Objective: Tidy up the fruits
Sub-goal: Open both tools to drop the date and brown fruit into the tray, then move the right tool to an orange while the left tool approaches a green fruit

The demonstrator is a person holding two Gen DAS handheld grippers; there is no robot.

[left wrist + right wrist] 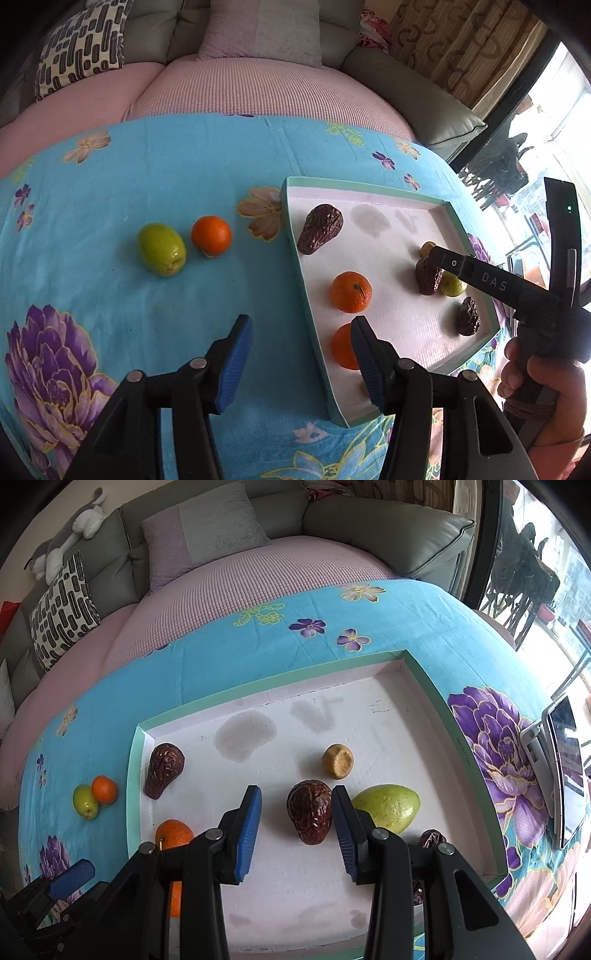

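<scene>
Fruits are lying partly in a tray (424, 672) and partly on the blue flowered cloth (166, 166) covering the worktop. Outside the tray, a green fruit (161, 249) and an orange (211, 236) are sitting just beside each other on the cloth, well apart from both tongs. The left tongs (301, 363) are hanging spread over the tray's near-left wall, nothing between the pads; their right finger is standing in front of a second orange (341, 347) inside the tray, and a third orange (351, 291) is lying just beyond it. A dark wrinkled fruit (163, 770) is resting in the tray's far-left corner. The right tongs (297, 830) are standing spread over the middle of the tray, with another dark fruit (309, 810) lying between the pads, nearer the right one; whether that pad is touching it I cannot tell, and the left pad is clear of it. A large green fruit (388, 806) is lying just to the right of those tongs, a small tan fruit (337, 760) beyond them, and a small dark fruit (432, 839) is peeking out behind the right finger. A hand (546, 391) is gripping the right tool's handle.
</scene>
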